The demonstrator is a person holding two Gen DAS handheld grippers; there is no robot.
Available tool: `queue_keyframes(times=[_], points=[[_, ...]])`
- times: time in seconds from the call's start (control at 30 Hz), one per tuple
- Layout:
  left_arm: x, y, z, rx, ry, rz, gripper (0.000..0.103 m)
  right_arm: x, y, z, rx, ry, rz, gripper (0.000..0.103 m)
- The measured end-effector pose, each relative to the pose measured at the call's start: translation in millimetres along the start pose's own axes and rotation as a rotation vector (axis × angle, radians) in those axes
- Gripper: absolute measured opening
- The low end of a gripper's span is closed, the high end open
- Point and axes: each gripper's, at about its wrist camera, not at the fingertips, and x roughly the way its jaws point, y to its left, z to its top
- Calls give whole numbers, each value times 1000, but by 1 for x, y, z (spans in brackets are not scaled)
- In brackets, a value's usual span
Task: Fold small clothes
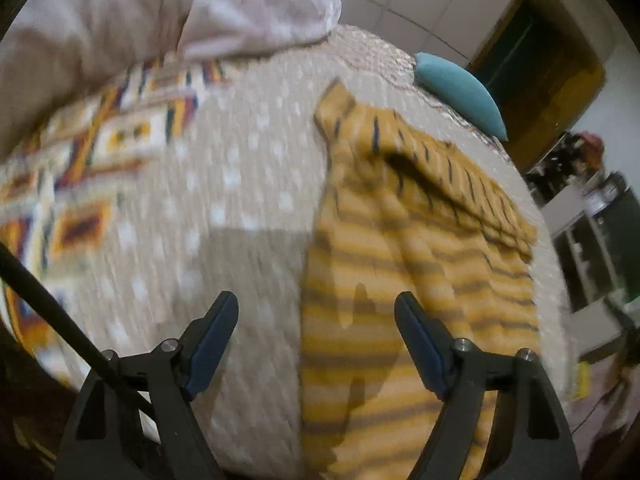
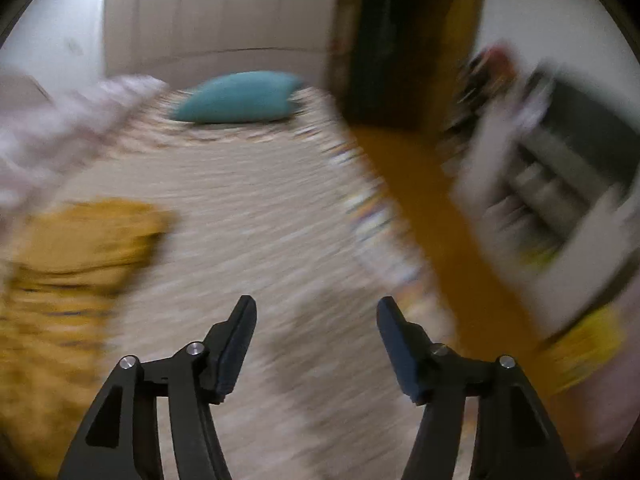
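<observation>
Bedspread point(image 1: 248, 208) bears striped garment point(image 1: 420, 280), long axis running away.

The left wrist view looks down from close above the beige dotted bedspread point(image 1: 240, 168), while the blurred right wrist view faces along the bed toward the dark doorway point(image 2: 404, 48), both sharing the mustard striped knitted garment point(image 1: 408, 280) and teal cushion point(image 2: 240, 98).

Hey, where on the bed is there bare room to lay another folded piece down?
Bare bedspread lies left of the striped garment, below the pink cloth. The right-wrist view shows more between the garment and the teal pillow. Both grippers, left and right, are open.
</observation>
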Motion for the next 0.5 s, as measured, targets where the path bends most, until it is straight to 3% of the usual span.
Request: queue_keyframes(times=[0.07, 0.17, 0.23, 0.33, 0.4, 0.5], points=[[5, 1, -21, -32, 34, -52, 78, 8, 10, -32, 63, 78, 227, 68], [0, -8, -39, -14, -11, -17, 63, 28, 48, -76, 74, 161, 431, 68], [-2, -11, -48, -38, -4, -82, 52, 43, 79, -99, 61, 191, 500, 67], [-2, -13, -62, -60, -6, -117, 52, 63, 103, -115, 108, 224, 565, 67], [-5, -14, -73, -57, -23, -115, 52, 62, 117, -121, 99, 192, 556, 68], [-8, -12, -88, -69, -19, -153, 52, 58, 126, -132, 145, 232, 708, 67]])
